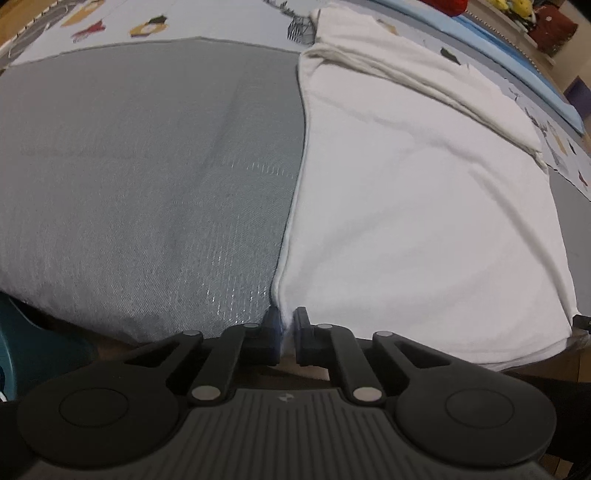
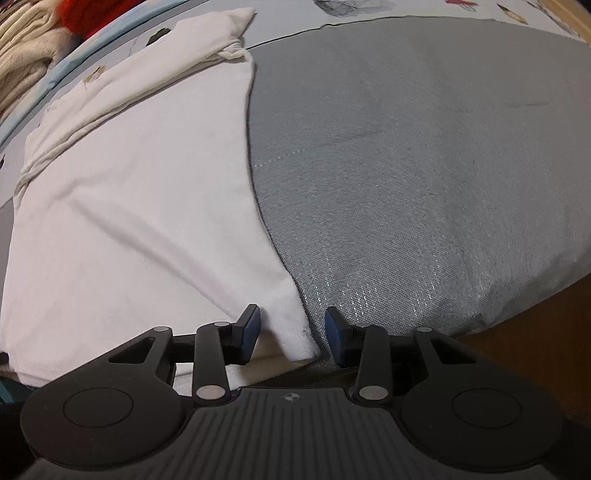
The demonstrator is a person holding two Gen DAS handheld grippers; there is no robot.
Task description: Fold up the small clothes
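Observation:
A white garment [image 1: 406, 206] lies flat on a grey mat [image 1: 147, 177], with a folded sleeve along its far edge. My left gripper [image 1: 287, 338] is shut on the garment's near left corner, white cloth pinched between its blue pads. In the right wrist view the same white garment [image 2: 140, 206] lies left of the bare grey mat [image 2: 424, 166]. My right gripper [image 2: 291, 338] is open, its fingers either side of the garment's near right corner [image 2: 295, 339] at the mat's front edge.
A patterned sheet [image 1: 122, 22] lies under the mat at the back. A pale blue border [image 1: 524, 59] runs along the far right. A red item [image 2: 85, 14] and a pile of pale cloth [image 2: 22, 48] sit beyond it. A teal object [image 1: 33, 347] is at the lower left.

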